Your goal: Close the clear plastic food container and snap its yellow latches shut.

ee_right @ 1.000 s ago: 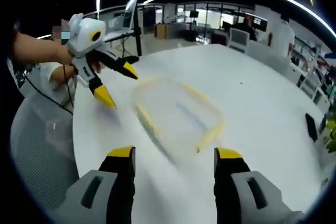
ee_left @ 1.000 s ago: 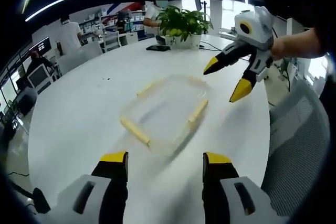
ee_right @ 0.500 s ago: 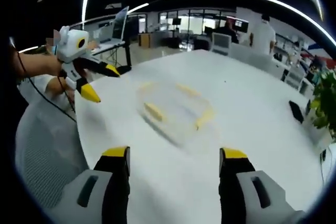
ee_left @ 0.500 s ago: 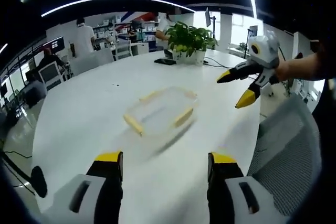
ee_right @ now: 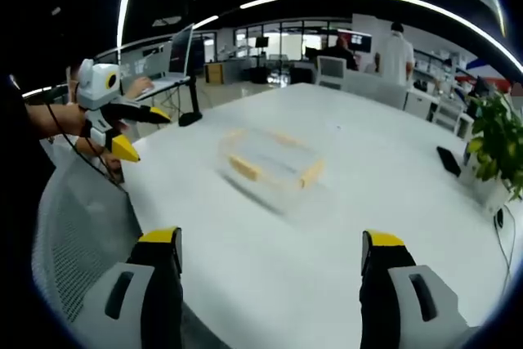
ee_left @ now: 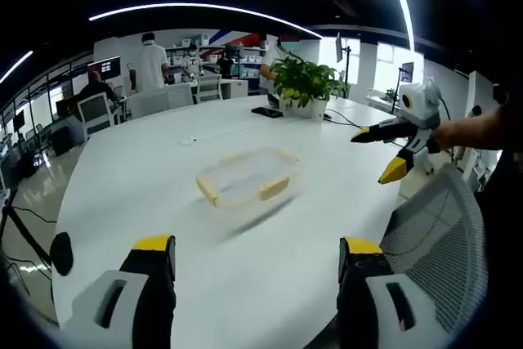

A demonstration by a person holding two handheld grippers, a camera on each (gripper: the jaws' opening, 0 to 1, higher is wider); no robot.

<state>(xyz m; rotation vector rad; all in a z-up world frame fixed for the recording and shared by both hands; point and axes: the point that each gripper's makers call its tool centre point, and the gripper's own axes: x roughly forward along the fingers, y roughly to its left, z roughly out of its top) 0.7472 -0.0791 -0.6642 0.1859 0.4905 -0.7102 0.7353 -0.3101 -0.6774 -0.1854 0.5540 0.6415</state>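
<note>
Both the left gripper (ee_left: 255, 255) and the right gripper (ee_right: 273, 247) hang wide and empty, well apart from the container (ee_left: 246, 177), which sits mid-desk (ee_left: 131, 177) with yellow latches (ee_left: 274, 189) showing on its sides. From this far, a hurried approach could shove it sliding instead of latching. In the left gripper view its long axis runs roughly left-right, angled slightly away.
</note>
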